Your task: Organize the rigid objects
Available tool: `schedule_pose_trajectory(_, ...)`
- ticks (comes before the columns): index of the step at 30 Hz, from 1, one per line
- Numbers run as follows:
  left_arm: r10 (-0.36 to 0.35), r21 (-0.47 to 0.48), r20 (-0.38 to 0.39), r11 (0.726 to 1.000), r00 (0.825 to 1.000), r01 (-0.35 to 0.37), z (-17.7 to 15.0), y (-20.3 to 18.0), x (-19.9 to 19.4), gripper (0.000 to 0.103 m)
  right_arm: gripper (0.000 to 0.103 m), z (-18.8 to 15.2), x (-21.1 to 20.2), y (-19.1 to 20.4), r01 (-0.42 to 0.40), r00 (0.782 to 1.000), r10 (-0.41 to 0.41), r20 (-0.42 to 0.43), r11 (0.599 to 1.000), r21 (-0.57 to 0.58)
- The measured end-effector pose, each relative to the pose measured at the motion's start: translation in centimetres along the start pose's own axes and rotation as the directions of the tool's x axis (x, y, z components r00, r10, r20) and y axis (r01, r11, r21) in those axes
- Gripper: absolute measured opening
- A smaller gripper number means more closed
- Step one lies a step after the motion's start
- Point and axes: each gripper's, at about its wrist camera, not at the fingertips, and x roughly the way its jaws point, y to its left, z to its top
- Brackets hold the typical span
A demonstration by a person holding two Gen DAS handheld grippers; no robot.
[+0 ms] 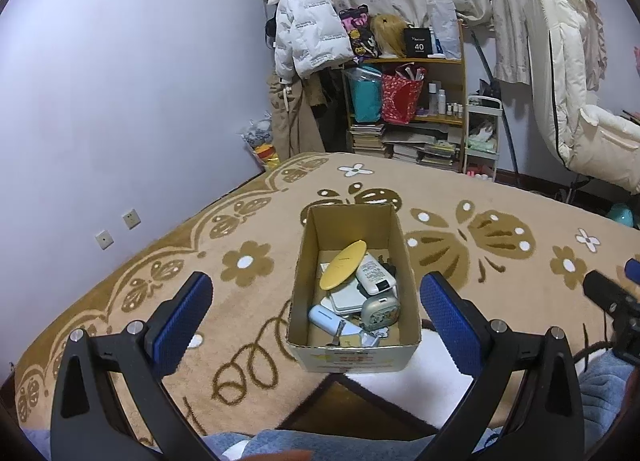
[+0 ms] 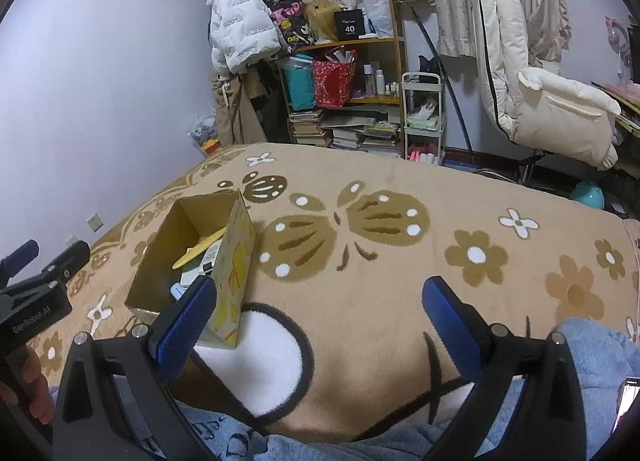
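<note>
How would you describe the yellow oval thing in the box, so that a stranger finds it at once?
Find the open cardboard box standing on the tan flowered blanket. Inside, on top of the pile, a flat yellow oval disc lies tilted against a white bottle. It is the only yellow item there; its neighbours are white, pale blue or silver.

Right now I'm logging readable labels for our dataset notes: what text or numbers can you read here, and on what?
"40": black box on the top of the shelf; the smaller line above it is too small to read.
"GenRobot.AI": body of the left gripper, seen from the right wrist.
White jacket: rows of print, too blurred to read.
Cardboard box: red print on the front, unreadable.
White tube in the box: print too small.
</note>
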Motion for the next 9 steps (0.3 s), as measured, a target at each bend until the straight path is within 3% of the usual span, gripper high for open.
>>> schedule_pose_trajectory(9,0.000,0.024,-0.012,1.000,1.000,0.000,-0.02,-0.78,0.18,0.103,0.103,0.24,-0.20,-0.37,-0.004,1.000,0.003,0.012,1.000,0.029)
